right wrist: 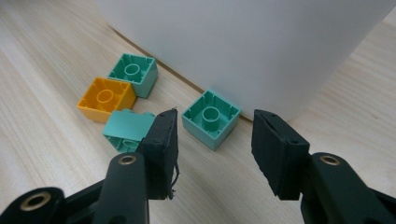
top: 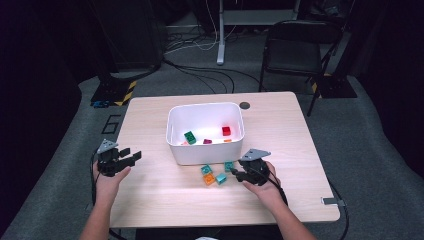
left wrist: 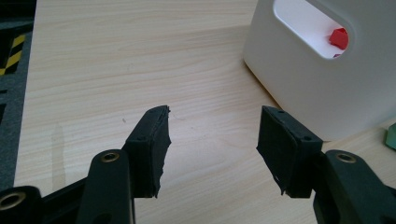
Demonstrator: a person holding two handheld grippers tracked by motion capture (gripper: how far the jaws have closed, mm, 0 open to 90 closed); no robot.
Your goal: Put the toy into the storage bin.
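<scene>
A white bin (top: 205, 106) stands mid-table with a green block (top: 190, 137), a red block (top: 226, 131) and a magenta piece (top: 207, 141) inside. Just in front of it lie three teal blocks and an orange block (top: 209, 179). My right gripper (top: 235, 173) is low over the table beside them, open. In the right gripper view its jaws (right wrist: 215, 116) flank an upturned teal block (right wrist: 211, 119) without touching it. The orange block (right wrist: 106, 98) and two more teal blocks (right wrist: 133, 73) (right wrist: 127, 129) lie to its left. My left gripper (top: 132, 157) hovers open and empty (left wrist: 212, 114).
The bin's wall (left wrist: 308, 88) rises at the right of the left gripper view, and the red block (left wrist: 338, 38) shows through its handle cut-out. Bare wood lies ahead of the left gripper. A black chair (top: 295, 47) and cables are on the floor behind the table.
</scene>
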